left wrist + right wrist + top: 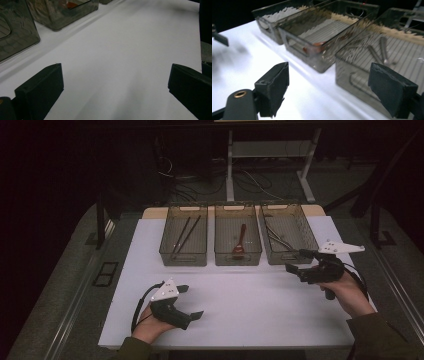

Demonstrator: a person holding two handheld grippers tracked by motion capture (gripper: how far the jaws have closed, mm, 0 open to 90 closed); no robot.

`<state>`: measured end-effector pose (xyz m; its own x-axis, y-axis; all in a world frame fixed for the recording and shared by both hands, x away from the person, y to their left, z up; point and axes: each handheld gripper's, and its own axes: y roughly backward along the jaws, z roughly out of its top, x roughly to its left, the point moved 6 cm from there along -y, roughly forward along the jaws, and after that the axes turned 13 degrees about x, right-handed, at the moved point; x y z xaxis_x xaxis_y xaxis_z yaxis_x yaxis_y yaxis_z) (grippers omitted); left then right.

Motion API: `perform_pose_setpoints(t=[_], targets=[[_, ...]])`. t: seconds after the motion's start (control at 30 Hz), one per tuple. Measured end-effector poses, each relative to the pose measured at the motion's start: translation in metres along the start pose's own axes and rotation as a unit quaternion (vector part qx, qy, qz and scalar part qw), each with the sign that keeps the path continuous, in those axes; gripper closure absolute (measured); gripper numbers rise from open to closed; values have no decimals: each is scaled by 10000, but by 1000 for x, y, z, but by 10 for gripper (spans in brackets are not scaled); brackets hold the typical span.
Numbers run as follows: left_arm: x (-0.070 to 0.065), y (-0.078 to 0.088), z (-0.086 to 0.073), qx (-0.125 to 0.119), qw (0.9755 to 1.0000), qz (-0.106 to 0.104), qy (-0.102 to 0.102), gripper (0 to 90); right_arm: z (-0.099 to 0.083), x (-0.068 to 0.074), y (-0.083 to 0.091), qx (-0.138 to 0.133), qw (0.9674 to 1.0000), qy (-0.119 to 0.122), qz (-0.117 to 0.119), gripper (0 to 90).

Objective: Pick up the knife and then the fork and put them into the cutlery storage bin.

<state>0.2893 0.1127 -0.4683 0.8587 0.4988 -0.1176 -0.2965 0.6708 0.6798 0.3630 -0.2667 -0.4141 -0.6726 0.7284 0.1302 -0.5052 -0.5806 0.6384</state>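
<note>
Closest to the camera is the left tool (186, 301), sitting low on the white tabletop (250, 305) in the person's left hand (150, 327). Its jaws are spread wide with nothing between them; from the left gripper view it's just bare white sheet in the gap.

Going left to right along the back, there are three smoky see-through bins in a row. The left bin (183, 257) has a pair of dark chopsticks (186, 235) lying lengthwise in it. The middle bin (237, 259) holds a reddish spoon (240, 242). The right bin (280, 257) has some metal cutlery (277, 239) in it, hard to say exactly which pieces, though the right gripper view shows a couple of grey handles (379, 51) on the ribbed floor.

Then the right tool (299, 260), held up just at the near corner of that right bin by the right hand (347, 292). Its jaws stand well apart and empty too, and the pads aren't touching anything.

So where's the job at? My read: the sorting looks basically done. Everything I can see is already in a bin, each type in its own one, and I can't spot any loose cutlery left on the tabletop. The right tool being open and empty right next to the metal bin fits with a drop-off there, or it could be about to reach in. Can't tell which from this. If anything's left, it's probably just bringing the right hand back down to rest.
</note>
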Motion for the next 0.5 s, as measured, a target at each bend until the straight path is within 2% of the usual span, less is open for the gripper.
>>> perform_pose_setpoints(t=[0.37,0.5], targets=[[1,1,0,-9,10000,15,3,0,-30,17,-4,152,9998,94,32,165],[0,2,0,-12,10000,21,-3,0,-38,20,-4,70,10000,13,21,165]])
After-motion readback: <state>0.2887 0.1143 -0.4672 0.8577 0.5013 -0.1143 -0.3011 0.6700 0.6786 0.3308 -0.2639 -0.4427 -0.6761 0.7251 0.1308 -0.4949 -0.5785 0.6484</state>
